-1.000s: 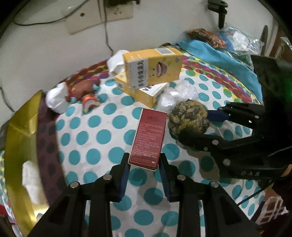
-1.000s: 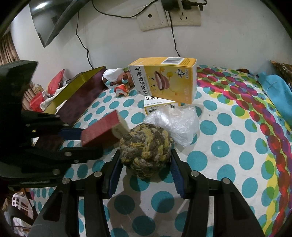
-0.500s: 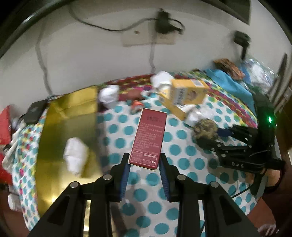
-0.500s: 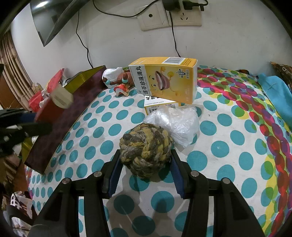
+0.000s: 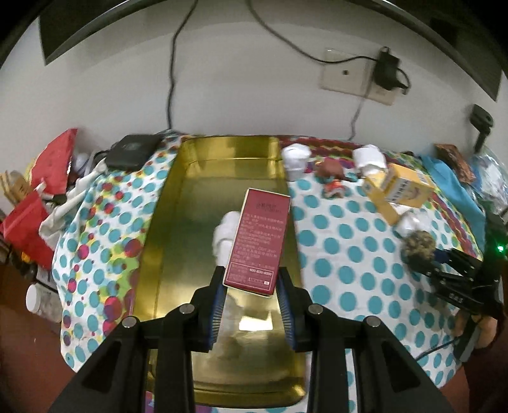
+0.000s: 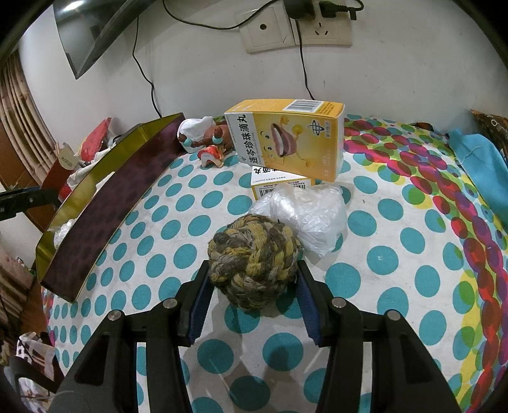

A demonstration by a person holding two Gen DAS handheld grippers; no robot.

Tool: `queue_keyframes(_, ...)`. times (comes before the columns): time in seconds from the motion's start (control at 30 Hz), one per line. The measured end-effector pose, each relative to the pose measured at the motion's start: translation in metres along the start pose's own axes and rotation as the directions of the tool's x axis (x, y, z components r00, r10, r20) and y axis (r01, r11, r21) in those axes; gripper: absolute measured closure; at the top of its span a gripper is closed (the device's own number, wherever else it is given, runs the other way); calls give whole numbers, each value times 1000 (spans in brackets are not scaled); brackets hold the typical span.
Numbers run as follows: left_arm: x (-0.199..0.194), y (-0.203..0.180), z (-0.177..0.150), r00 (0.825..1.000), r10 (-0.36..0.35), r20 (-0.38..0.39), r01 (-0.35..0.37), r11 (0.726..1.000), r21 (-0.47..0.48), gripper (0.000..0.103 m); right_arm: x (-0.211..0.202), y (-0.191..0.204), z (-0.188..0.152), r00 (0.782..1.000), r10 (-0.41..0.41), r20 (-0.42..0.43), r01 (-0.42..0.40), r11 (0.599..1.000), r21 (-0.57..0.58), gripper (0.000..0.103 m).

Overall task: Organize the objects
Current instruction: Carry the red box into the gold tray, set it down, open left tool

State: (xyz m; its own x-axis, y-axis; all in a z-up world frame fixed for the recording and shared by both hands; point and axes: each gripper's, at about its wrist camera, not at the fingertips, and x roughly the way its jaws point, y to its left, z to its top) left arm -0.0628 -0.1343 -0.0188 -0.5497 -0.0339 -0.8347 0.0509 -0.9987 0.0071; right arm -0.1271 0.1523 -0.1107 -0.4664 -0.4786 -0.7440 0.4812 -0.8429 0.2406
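Dark-red cardboard box [image 5: 258, 238] sat clamped in my left claw [image 5: 250, 287] above the gold tray [image 5: 165, 251]; my right claw [image 6: 252, 294] gripped the braided rope ball [image 6: 254, 260].

Background: white wall with a double socket plate [image 6: 298, 30], one charger [image 5: 388, 70] plugged in, cables trailing down. Dark wall-mounted screen [image 6: 85, 30] at upper left of the right wrist view. Off the table's left edge: red packets [image 5: 47, 165], a black flat device [image 5: 131, 151], a white bottle [image 5: 43, 301]; blue cloth [image 6: 485, 162] at the right edge.
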Motion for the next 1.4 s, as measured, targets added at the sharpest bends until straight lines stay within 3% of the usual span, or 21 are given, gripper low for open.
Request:
queue_keyframes(0.47, 41, 54, -16, 996, 50, -73, -61, 984, -167, 71, 0, 1, 0, 1000, -1, -1, 1, 1000, -1, 55)
queue_keyframes(1.13, 59, 48, -27, 994, 82, -72, -92, 985, -145, 71, -2, -1, -2, 1000, -10, -2, 10, 1000, -8, 55)
queue_keyframes(1.4, 52, 42, -33, 992, 114, -51, -120, 982, -143, 65, -2, 0, -3, 1000, -28, -5, 28, 999, -21, 55)
